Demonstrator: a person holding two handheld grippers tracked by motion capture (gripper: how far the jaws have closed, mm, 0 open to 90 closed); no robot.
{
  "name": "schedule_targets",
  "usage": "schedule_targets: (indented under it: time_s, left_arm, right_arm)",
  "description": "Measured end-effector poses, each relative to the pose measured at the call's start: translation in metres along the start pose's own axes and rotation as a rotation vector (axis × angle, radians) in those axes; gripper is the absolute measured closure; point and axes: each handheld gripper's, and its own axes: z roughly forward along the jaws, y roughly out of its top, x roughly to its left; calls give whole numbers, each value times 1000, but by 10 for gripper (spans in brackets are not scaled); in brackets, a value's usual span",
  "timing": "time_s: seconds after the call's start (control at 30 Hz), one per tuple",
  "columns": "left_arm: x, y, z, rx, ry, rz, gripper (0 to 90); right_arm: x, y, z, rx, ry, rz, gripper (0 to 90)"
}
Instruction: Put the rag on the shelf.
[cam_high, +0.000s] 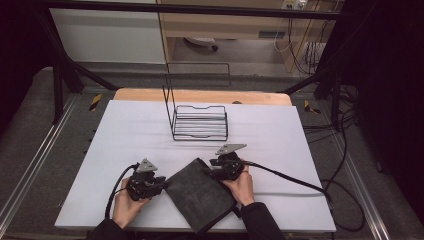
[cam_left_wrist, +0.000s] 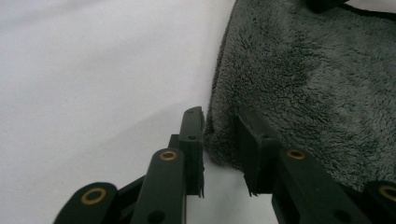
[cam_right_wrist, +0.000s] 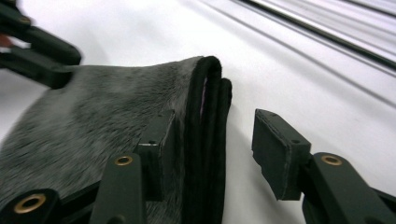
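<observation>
The folded dark grey fleecy cloth (cam_high: 200, 192) lies near-centre on the white table (cam_high: 280, 130), both grippers' jaws spread around opposite corners, so I'd say seat left gripper (cam_left_wrist: 219, 140) and right gripper (cam_right_wrist: 212, 140) deeper before pinching all layers.

left claw (cam_high: 161, 186): jaws parted | right claw (cam_high: 214, 168): jaws parted, low
</observation>
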Motion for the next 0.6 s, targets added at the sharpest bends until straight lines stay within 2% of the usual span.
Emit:
schedule_targets:
  time_s: [0.07, 0.17, 0.23, 0.27, 0.3, 0.37, 0.47, 0.6]
  left_arm:
    - [-1, 0, 1, 1, -3, -6, 742]
    - [-1, 0, 2, 9, -4, -10, 749]
    - [-1, 0, 2, 9, -5, -18, 753]
    - [-1, 0, 2, 10, -6, -20, 753]
    - [-1, 0, 2, 12, -6, -22, 766]
    - [-2, 1, 2, 16, -7, -21, 775]
    - [-1, 1, 2, 18, -17, -27, 804]
    - [-2, 3, 2, 25, -14, -16, 826]
  right_arm:
    - [-3, 2, 6, 11, 5, -1, 504]
    - [-8, 2, 10, 31, 36, 28, 522]
    - [-7, 1, 11, 33, 62, 21, 612]
    - [-7, 1, 11, 33, 62, 21, 612]
    - [-5, 0, 11, 31, 81, 26, 684]
    - [-4, 0, 11, 30, 81, 28, 701]
    - [-5, 1, 10, 41, 98, 48, 783]
    - [-5, 2, 7, 38, 92, 55, 816]
